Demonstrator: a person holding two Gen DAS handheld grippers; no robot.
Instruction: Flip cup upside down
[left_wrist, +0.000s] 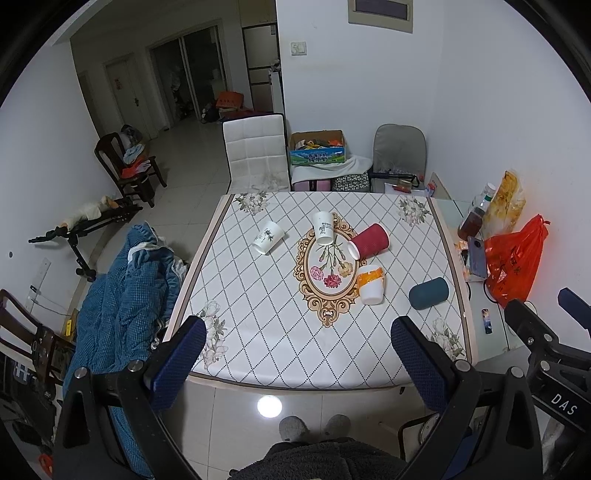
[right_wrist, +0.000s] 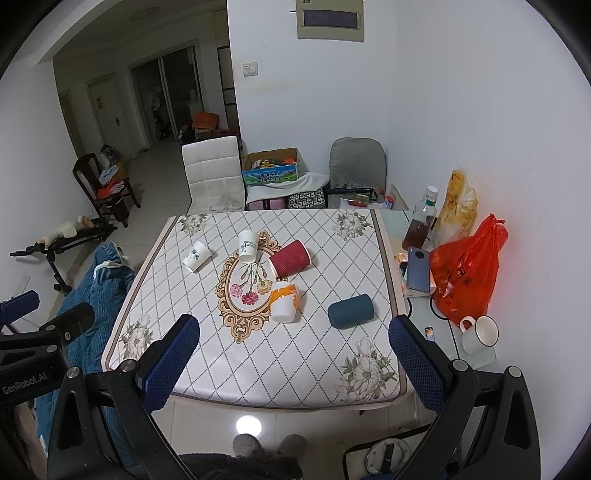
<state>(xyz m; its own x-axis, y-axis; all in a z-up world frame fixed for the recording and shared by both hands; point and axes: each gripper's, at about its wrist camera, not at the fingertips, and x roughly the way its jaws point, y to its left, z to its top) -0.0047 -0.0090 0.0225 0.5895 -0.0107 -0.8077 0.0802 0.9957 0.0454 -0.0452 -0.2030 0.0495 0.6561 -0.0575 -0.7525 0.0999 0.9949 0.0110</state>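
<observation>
Both tools are held back off the near edge of the table (right_wrist: 258, 400), high above it, and nothing has been touched yet. The left tool (left_wrist: 295, 354) is spread wide and empty; the right tool (right_wrist: 291, 350) is spread wide too, nothing between its blue textured pads (right_wrist: 173, 365).

Five cups are seen lying on their sides on the patterned cloth. Toward the far-left part a white cup with a leaf print (right_wrist: 196, 256) is found; near the middle of the far side a white printed cup (right_wrist: 247, 245) lies with its mouth facing the near edge; just beside it sits the red ribbed cup (right_wrist: 290, 257), corrugated sleeve, paper by the look of it. Nearer the centre an orange-and-white cup (right_wrist: 284, 301) is tipped over, and toward the right edge a dark teal cup (right_wrist: 351, 310), matte and smooth, is lying well apart from the rest.

The reach is judged the step in hand. A side grip across the body of a cup would be best taken gently, since thin paper walls are likely to crush and a round cup can roll away; the wrist would then be turned so the rim is set down flat.
</observation>
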